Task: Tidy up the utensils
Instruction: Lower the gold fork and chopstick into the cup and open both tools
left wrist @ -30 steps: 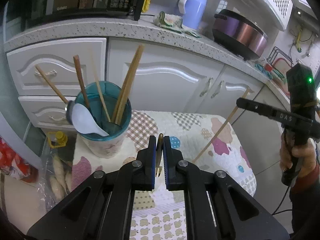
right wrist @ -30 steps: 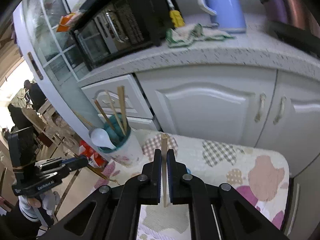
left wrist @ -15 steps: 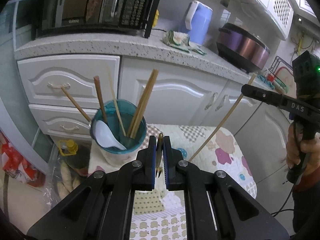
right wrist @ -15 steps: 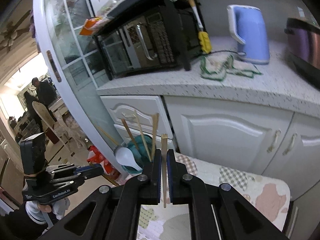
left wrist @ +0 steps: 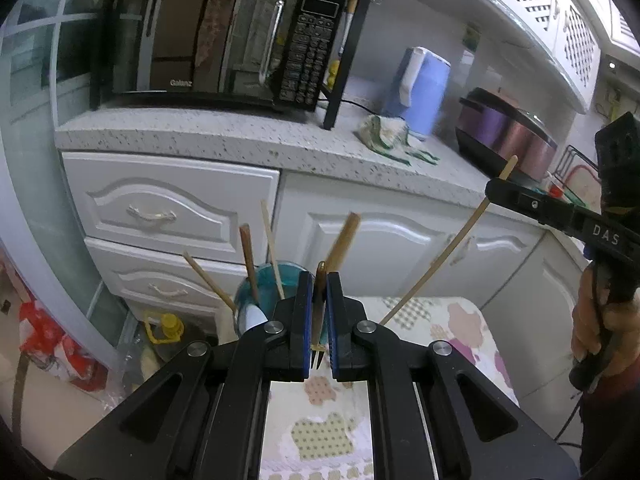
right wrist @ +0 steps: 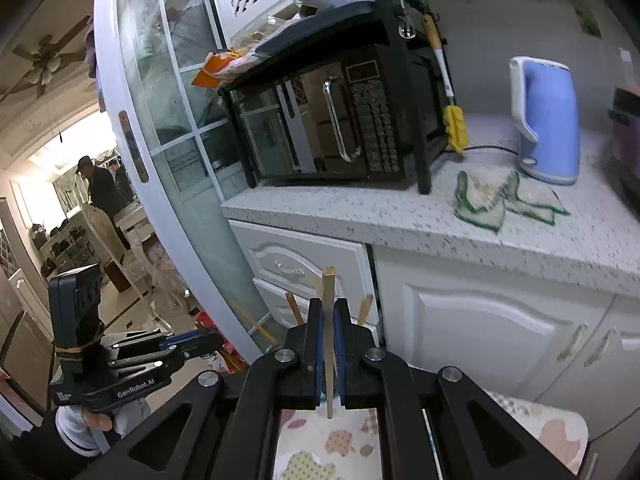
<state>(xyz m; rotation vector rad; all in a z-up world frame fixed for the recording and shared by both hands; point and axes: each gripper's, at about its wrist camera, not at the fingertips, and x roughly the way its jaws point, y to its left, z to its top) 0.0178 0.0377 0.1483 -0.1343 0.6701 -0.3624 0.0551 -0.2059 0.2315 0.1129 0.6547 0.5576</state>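
Observation:
My left gripper (left wrist: 319,280) is shut on a small gold fork (left wrist: 319,320), tines pointing back toward the camera. Just beyond it stands a teal utensil cup (left wrist: 260,284) holding several chopsticks (left wrist: 249,258) and a white spoon (left wrist: 253,315), mostly hidden by the fingers. My right gripper (right wrist: 328,308) is shut on a light wooden chopstick (right wrist: 329,320). In the left wrist view that gripper (left wrist: 496,190) holds the chopstick (left wrist: 444,252) slanting down toward the table. The cup's chopstick tips (right wrist: 294,308) peek beside the right fingers.
A small table with a patterned cloth (left wrist: 460,320) stands before white cabinets (left wrist: 400,240). The speckled counter (left wrist: 240,136) carries a microwave (left wrist: 220,44), a blue kettle (left wrist: 424,88), a rag (left wrist: 384,132) and a rice cooker (left wrist: 504,132). Bags (left wrist: 52,348) lie on the floor at left.
Both grippers have risen and tilted up: the cup and table sank low in both views, the counter and microwave now fill them. Each keeps its utensil.

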